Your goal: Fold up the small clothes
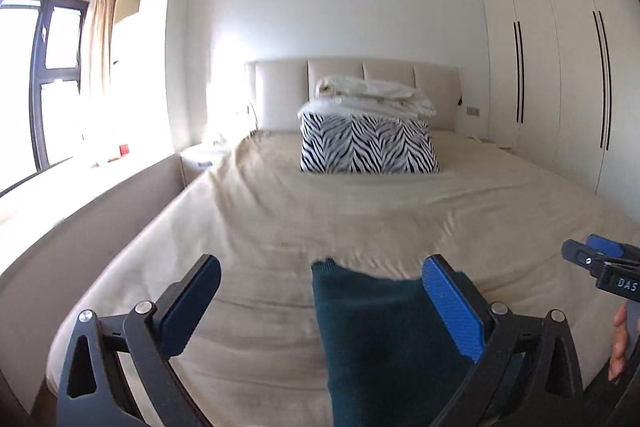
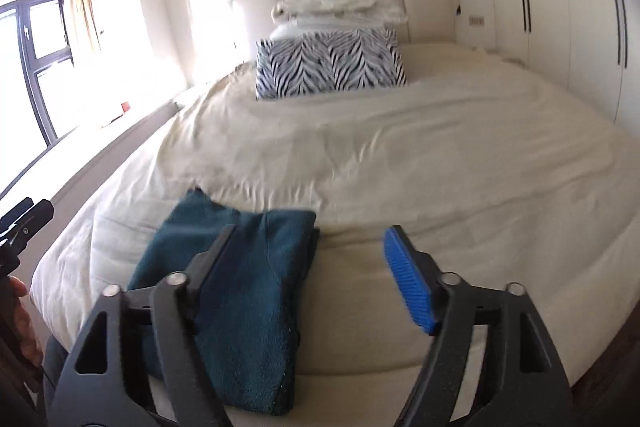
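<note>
Lying near the foot edge of the bed (image 2: 440, 131), the dark teal garment (image 2: 240, 291) looks already folded: in the right wrist view it forms a compact, roughly rectangular bundle with stacked layers showing along its near and right sides, and one small corner sticks up at its far left. That suggests most of the folding on this piece is finished, though whether one more fold or some smoothing is intended cannot be told from these views. No other small clothes show on the bedspread, so how many pieces remain is unknown.

Both tools are empty. The left gripper (image 1: 320, 291) has its fingers spread wide, the garment's far end showing between them without being pinched. The right gripper (image 2: 308, 263) is likewise spread wide; its left finger passes in front of the garment, but nothing is clamped between the pads. Whether either finger touches the cloth is unclear.

Farther up the bed, well apart from the garment, a zebra-striped pillow (image 2: 328, 63) sits by the headboard (image 2: 424, 7) with white bedding (image 2: 340, 9) piled behind it. A wardrobe (image 1: 560, 67) runs along the right side, a window (image 1: 48, 79) on the left.
</note>
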{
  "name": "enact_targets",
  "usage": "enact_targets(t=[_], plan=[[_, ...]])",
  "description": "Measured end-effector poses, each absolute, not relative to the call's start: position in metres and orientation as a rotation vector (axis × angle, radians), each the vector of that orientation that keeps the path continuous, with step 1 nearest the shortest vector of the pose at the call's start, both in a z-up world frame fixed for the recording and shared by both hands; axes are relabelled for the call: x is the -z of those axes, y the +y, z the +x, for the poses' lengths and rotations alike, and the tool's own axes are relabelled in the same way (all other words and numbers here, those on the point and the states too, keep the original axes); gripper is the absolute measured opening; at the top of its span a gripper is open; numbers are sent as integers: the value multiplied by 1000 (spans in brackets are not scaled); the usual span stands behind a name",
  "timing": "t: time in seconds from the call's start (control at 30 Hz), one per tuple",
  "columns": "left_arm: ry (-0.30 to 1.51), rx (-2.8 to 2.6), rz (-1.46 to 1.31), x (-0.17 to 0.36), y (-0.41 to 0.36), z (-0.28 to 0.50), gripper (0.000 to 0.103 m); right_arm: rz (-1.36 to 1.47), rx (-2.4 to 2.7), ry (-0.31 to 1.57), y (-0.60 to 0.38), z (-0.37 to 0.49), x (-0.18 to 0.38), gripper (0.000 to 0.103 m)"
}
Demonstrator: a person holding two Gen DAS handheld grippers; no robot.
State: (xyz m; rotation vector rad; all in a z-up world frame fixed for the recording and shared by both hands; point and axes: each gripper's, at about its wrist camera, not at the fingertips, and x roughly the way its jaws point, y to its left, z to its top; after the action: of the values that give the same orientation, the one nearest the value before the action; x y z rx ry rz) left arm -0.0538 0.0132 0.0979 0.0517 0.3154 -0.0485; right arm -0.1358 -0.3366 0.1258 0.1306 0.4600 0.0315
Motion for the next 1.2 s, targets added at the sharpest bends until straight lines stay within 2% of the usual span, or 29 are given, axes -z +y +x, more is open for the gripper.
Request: enact_targets(t=[0.03, 0.07, 0.17, 0.27, 0.4, 0.6, 0.8, 0.93, 1.2], plan=[[270, 36, 62, -109, 12, -61, 103, 109, -8, 376, -339, -147, -144, 99], [221, 27, 71, -120, 11, -69, 103, 85, 16, 299, -336, -157, -162, 103], [158, 1, 58, -144, 12, -82, 103, 33, 11, 197, -328, -173, -200, 103], [241, -5, 71, -154, 10, -76, 103, 56, -86, 223, -324, -180, -228, 103], [271, -28, 102, -142, 2, -77, 103, 101, -131, 259, -319, -184, -240, 103], [542, -36, 94, -90, 2, -55, 103, 82, -81, 511, -305, -160, -204, 103], [781, -5, 11, -33, 10, -38, 103, 163, 31, 798, -306, -140, -125, 103], [858, -9, 32, -9, 9, -38, 103, 143, 77, 853, -303, -141, -95, 103], [926, 2, 35, 9, 6, -39, 103, 121, 73, 910, -300, -139, -71, 103]])
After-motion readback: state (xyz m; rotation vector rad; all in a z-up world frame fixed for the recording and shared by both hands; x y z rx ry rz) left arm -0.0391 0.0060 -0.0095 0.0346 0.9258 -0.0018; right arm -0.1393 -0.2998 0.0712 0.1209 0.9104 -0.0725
